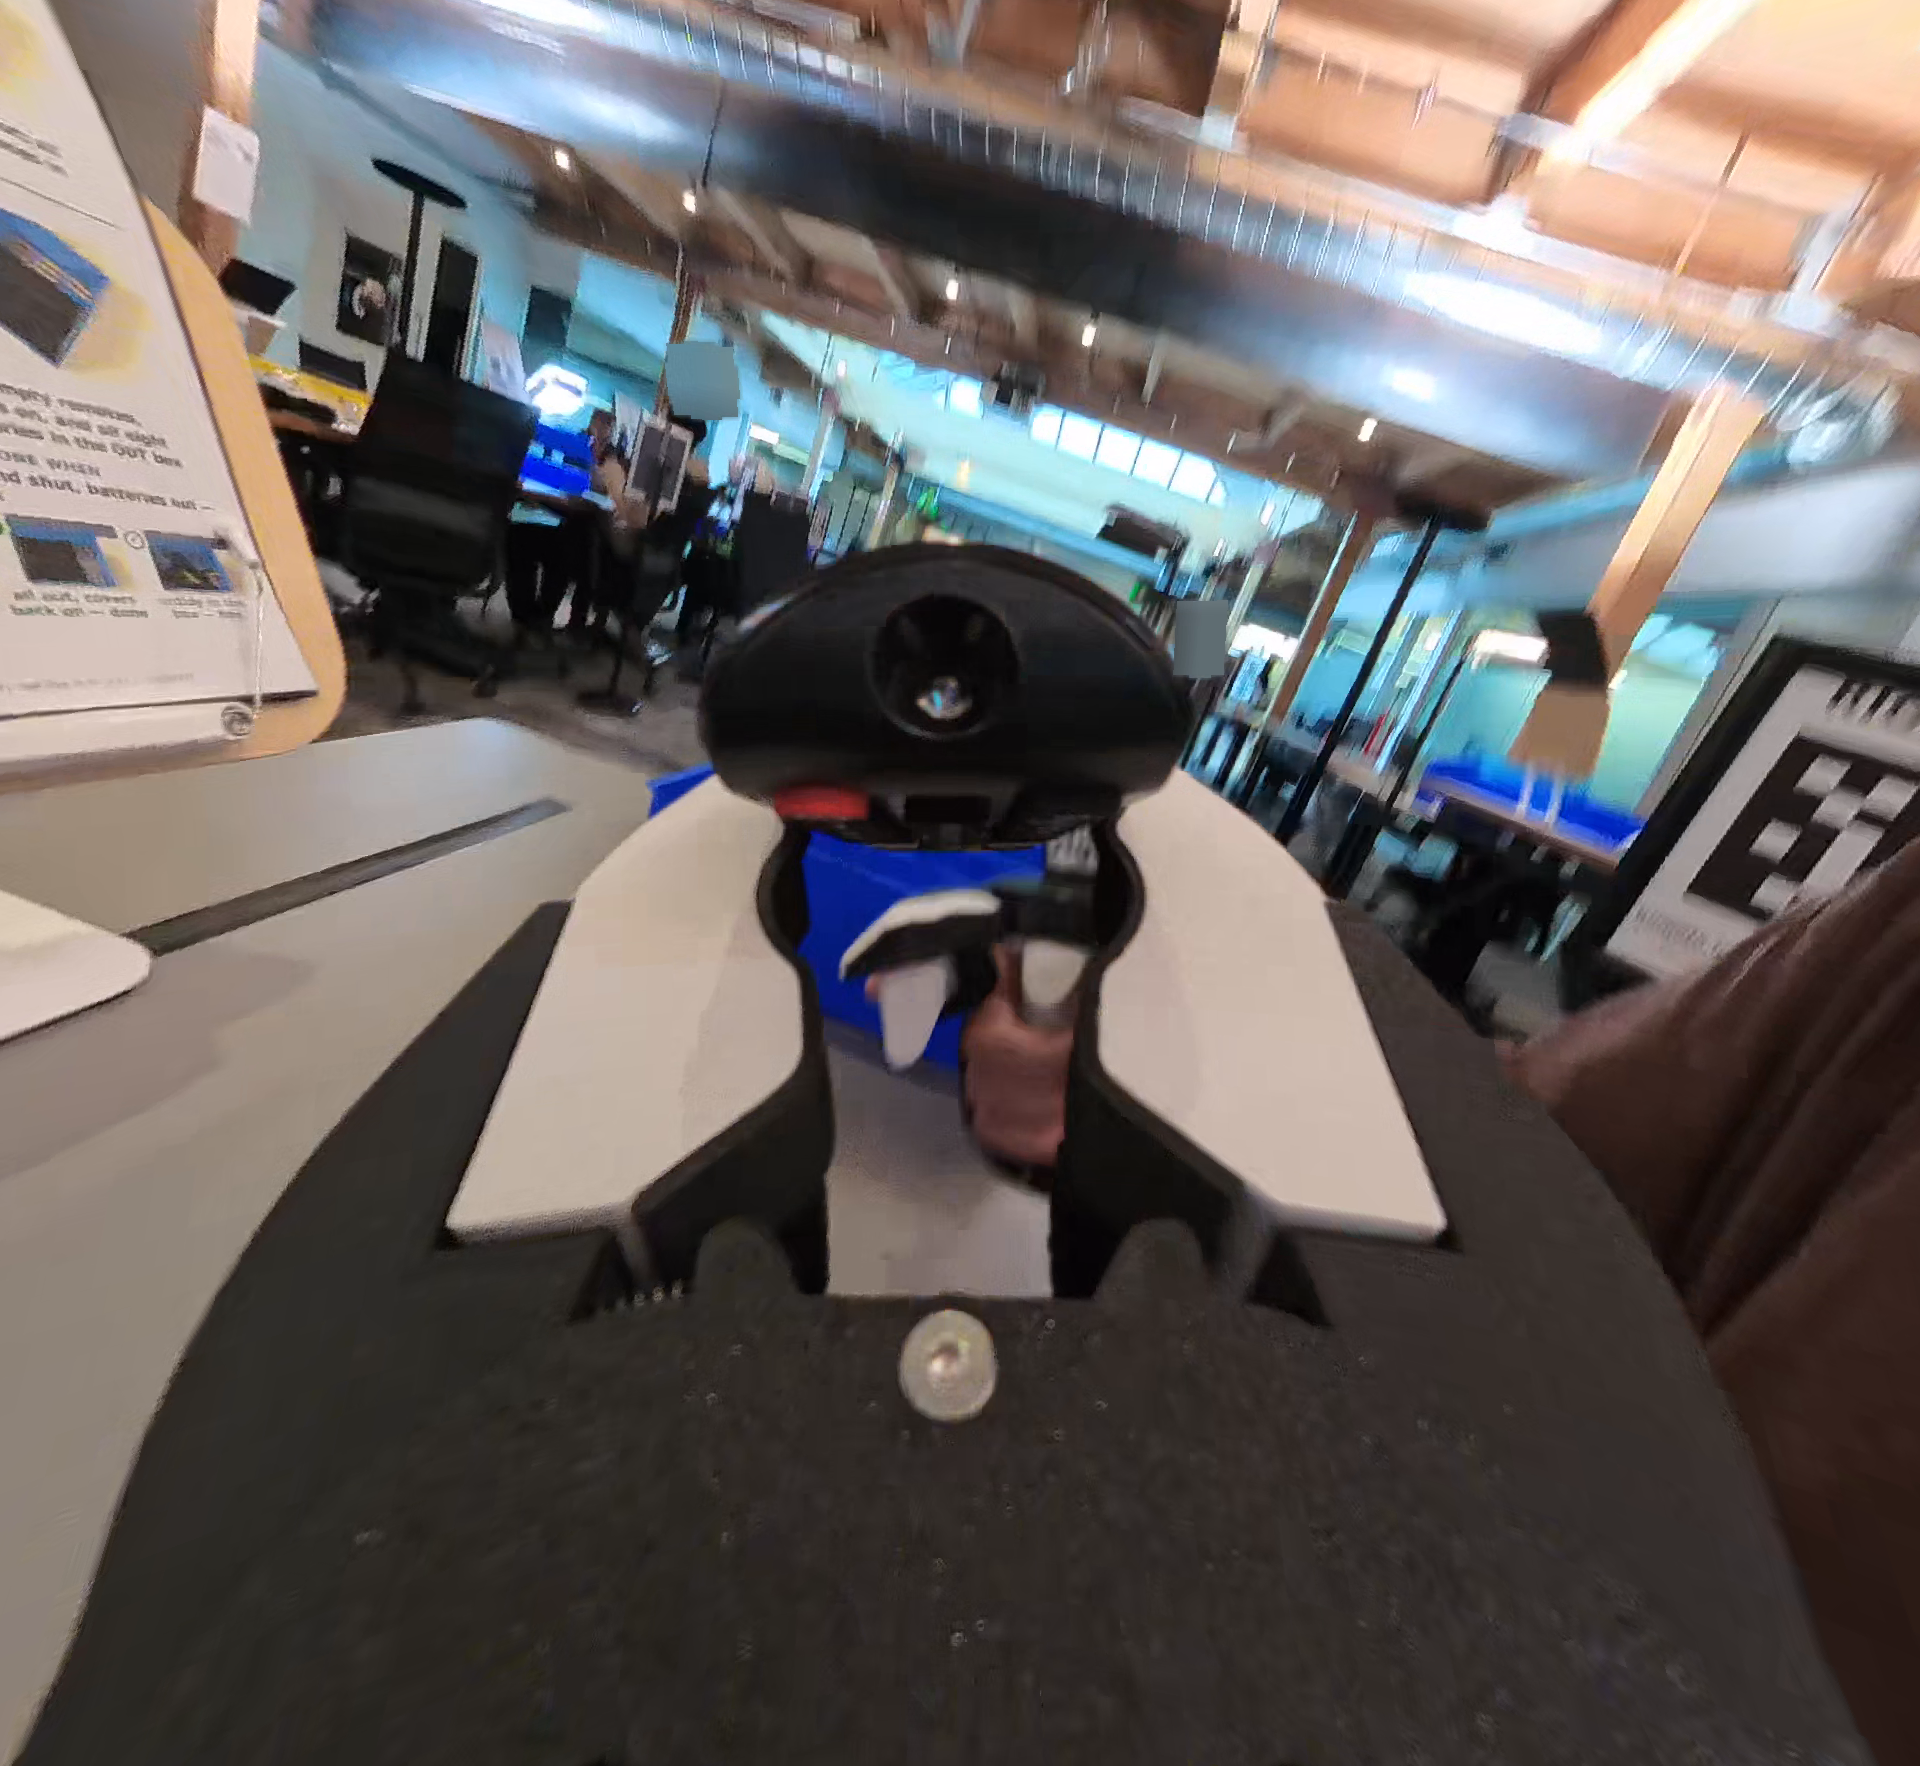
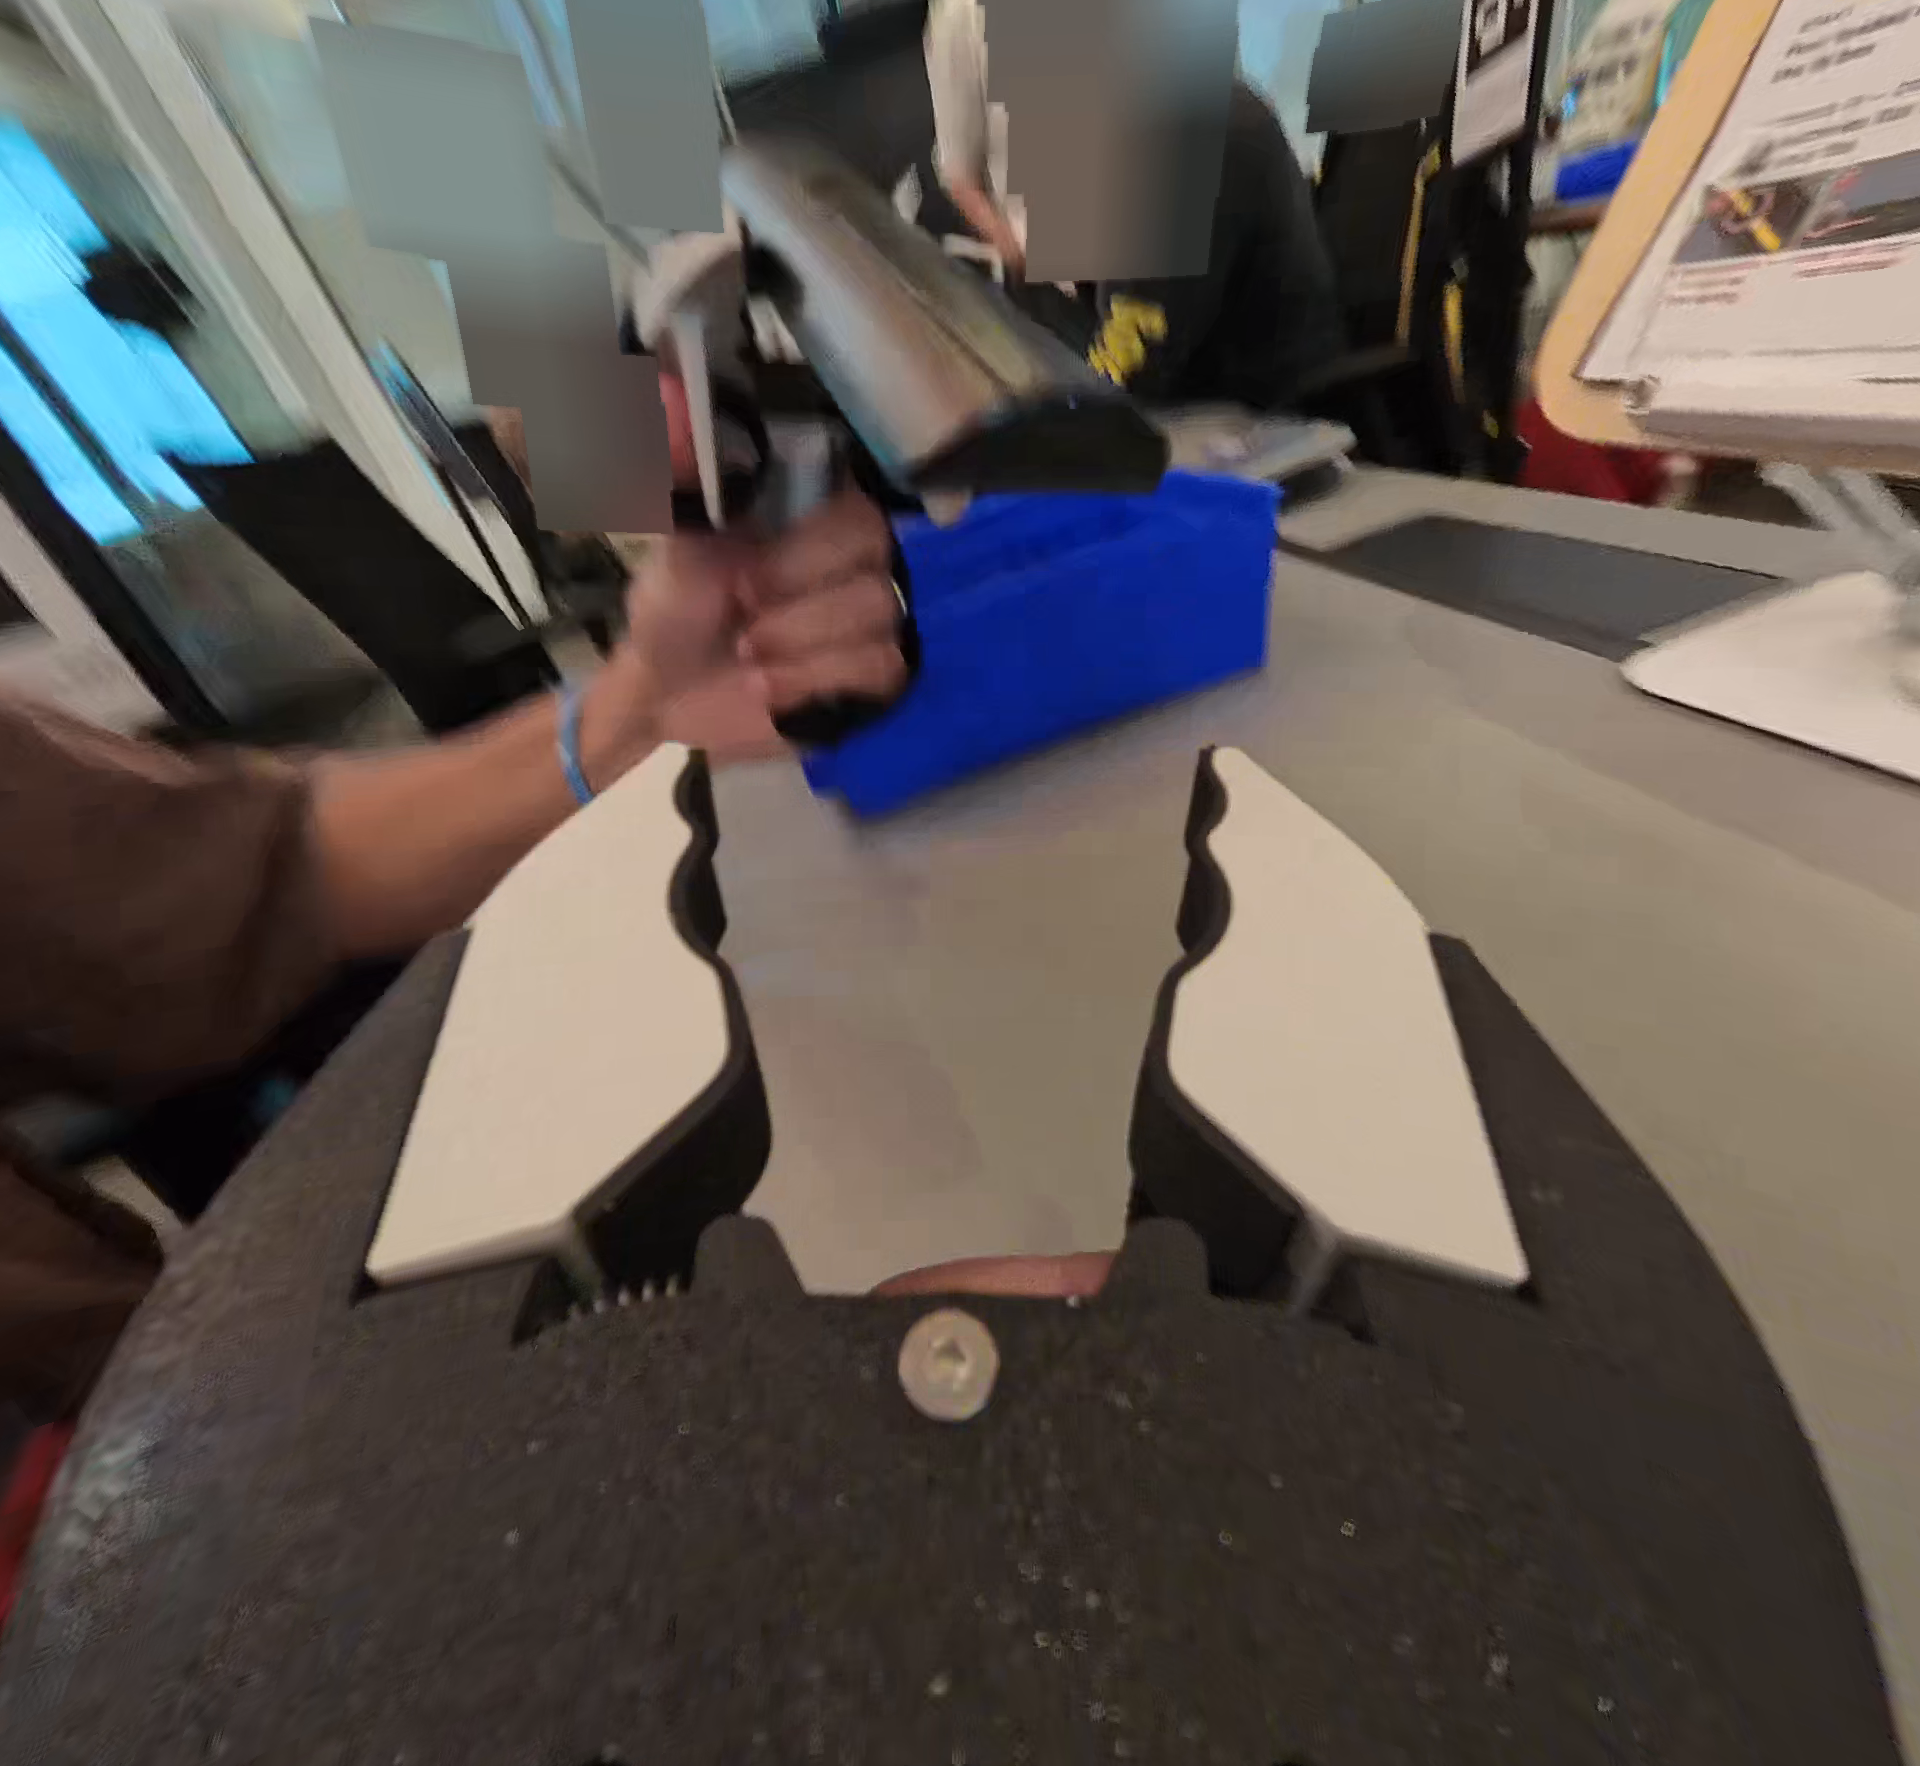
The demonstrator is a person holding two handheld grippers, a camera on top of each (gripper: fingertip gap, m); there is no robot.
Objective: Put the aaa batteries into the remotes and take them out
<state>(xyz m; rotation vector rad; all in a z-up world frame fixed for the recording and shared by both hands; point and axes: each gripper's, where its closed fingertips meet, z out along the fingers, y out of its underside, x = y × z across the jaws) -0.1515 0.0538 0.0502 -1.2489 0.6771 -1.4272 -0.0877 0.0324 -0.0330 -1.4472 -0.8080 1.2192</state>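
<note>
My left gripper point(image 1: 945, 823) is shut on a black remote point(image 1: 940, 677), held end-on toward the camera and raised above the grey table point(image 1: 260, 1093). In the right wrist view the same remote point(image 2: 914, 334) shows as a long grey-black bar, tilted, with a hand point(image 2: 790, 636) holding the left gripper beneath it. My right gripper point(image 2: 951, 771) is open and empty over the table point(image 2: 935, 1041); it also shows through the left gripper's gap in the left wrist view point(image 1: 935, 968). I see no batteries.
A blue bin point(image 2: 1091, 615) stands on the table behind the remote and shows in the left wrist view point(image 1: 831, 895). An instruction sheet on a wooden stand point(image 1: 104, 366) with a white base point(image 2: 1787, 667) stands at the side. A patterned marker board point(image 1: 1787, 833) stands right. My right fingertips sit around 12 cm from my left ones.
</note>
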